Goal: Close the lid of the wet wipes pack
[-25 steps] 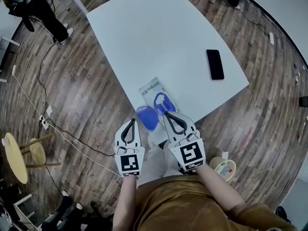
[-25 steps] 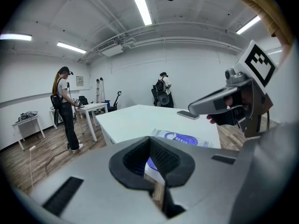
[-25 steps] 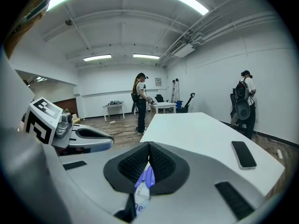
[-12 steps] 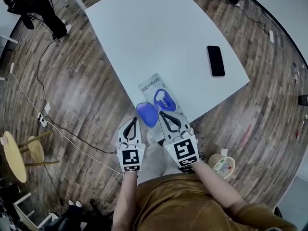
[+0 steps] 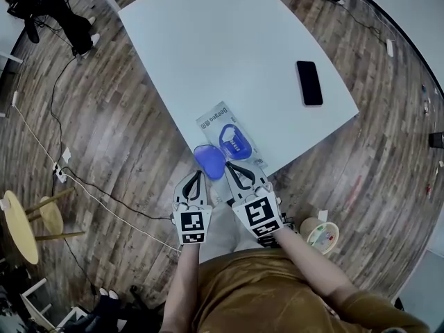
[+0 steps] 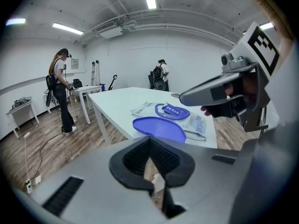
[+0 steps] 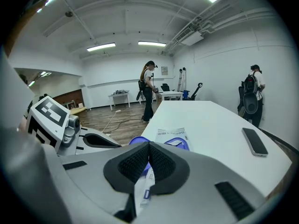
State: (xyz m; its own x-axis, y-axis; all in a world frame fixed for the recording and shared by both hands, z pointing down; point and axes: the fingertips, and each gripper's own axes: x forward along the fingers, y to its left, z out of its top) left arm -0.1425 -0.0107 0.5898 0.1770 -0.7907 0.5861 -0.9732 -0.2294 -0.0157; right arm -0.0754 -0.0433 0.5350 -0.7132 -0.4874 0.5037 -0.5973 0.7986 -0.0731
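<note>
The wet wipes pack (image 5: pixel 229 139) lies flat at the near edge of the white table (image 5: pixel 208 40). Its blue oval lid (image 5: pixel 208 161) is flipped open toward me and overhangs the table edge. My left gripper (image 5: pixel 195 177) is shut and empty, with its tip just below and left of the lid. Beside the lid, at the pack's near end, my right gripper (image 5: pixel 232 166) is also shut on nothing. In the left gripper view the lid (image 6: pixel 159 128) lies flat ahead of the pack (image 6: pixel 198 123). In the right gripper view the pack (image 7: pixel 171 135) shows just past the jaw tips.
A black phone (image 5: pixel 309 82) lies on the table's right side. A tape roll (image 5: pixel 320 236) sits on the wood floor by my right arm. A yellow stool (image 5: pixel 24 225) and cables are at the left. People stand at other tables farther off.
Both grippers have drifted slightly closer together near the table edge, the left tip nearing the open lid. The lid stays open and the pack has not moved.
</note>
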